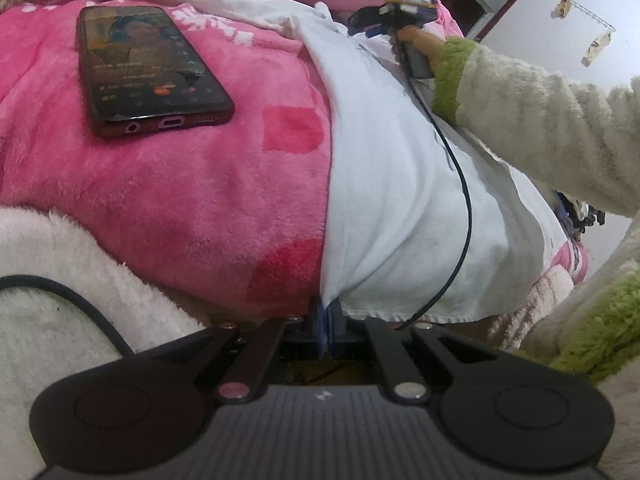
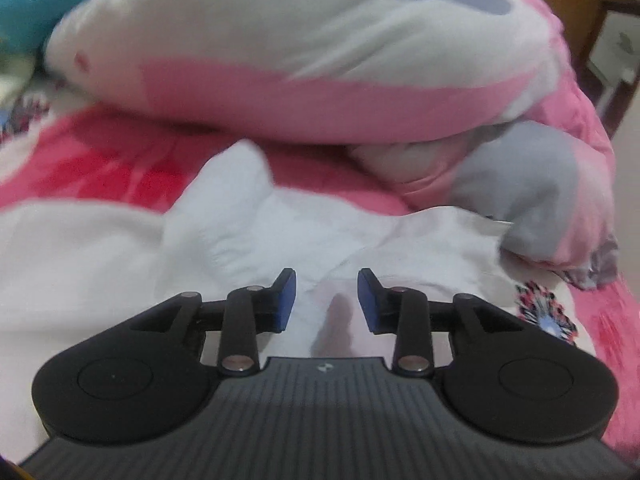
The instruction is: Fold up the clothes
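Observation:
A white garment (image 1: pixel 400 184) lies stretched along the pink fleece blanket (image 1: pixel 180 184) on a bed. My left gripper (image 1: pixel 327 312) is shut on the garment's near hem corner, its blue pads pinching the cloth. At the garment's far end the right gripper (image 1: pixel 372 20) hovers, held by a hand in a cream and green fleece sleeve (image 1: pixel 532 120). In the right wrist view the right gripper (image 2: pixel 327 300) stands open just above the rumpled white garment (image 2: pixel 248 224), nothing between its blue pads (image 2: pixel 287 296).
A black phone (image 1: pixel 148 68) with a lit screen lies on the blanket to the left. A black cable (image 1: pixel 460 184) trails across the garment. A white, pink and grey pillow (image 2: pixel 304 52) lies just beyond the garment. A wooden frame (image 2: pixel 572 4) stands at the far right.

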Tool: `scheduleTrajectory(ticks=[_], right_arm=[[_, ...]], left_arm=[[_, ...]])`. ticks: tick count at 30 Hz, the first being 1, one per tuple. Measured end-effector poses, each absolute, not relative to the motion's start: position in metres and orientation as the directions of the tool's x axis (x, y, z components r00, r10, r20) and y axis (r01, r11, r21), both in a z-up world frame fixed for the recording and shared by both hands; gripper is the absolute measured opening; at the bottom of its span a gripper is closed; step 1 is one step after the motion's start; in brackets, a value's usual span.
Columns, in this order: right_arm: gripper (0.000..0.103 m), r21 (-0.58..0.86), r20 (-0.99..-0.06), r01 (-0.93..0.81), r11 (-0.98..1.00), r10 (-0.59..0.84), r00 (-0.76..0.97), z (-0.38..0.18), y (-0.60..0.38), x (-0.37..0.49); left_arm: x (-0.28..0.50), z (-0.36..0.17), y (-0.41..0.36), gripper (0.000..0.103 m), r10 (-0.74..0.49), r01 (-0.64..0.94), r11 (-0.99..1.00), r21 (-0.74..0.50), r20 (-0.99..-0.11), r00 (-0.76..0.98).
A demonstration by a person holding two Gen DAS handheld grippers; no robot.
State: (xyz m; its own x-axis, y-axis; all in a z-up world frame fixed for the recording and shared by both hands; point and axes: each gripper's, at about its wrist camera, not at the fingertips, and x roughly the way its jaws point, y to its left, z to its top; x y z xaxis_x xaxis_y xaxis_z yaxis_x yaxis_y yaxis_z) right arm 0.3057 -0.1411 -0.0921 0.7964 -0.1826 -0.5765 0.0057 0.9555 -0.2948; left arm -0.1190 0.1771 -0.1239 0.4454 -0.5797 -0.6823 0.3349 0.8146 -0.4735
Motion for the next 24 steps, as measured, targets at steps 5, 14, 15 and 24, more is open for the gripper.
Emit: scheduleTrajectory(ticks=[5, 14, 15, 24], right_arm=[[0.033, -0.127, -0.533, 0.006, 0.992, -0.073, 0.843, -0.018, -0.187, 0.246], [0.033, 0.123, -0.547, -0.162, 0.979, 0.203, 0.812, 0.064, -0.259, 0.078], [0.033, 0.127, -0.563, -0.189, 0.974, 0.228, 0.794, 0.059, -0.257, 0.062], [0.030, 0.091, -0.755, -0.533, 0.841, 0.407, 0.513, -0.059, -0.168, -0.020]], left_arm=[[-0.120, -0.123, 0.178, 0.003, -0.586, 0.354, 0.810, -0.468, -0.673, 0.452], [-0.122, -0.123, 0.178, 0.003, -0.588, 0.374, 0.808, -0.456, -0.669, 0.454], [-0.122, -0.122, 0.177, 0.003, -0.585, 0.376, 0.809, -0.451, -0.672, 0.454], [-0.128, -0.115, 0.171, 0.003, -0.550, 0.386, 0.831, -0.401, -0.700, 0.455]])
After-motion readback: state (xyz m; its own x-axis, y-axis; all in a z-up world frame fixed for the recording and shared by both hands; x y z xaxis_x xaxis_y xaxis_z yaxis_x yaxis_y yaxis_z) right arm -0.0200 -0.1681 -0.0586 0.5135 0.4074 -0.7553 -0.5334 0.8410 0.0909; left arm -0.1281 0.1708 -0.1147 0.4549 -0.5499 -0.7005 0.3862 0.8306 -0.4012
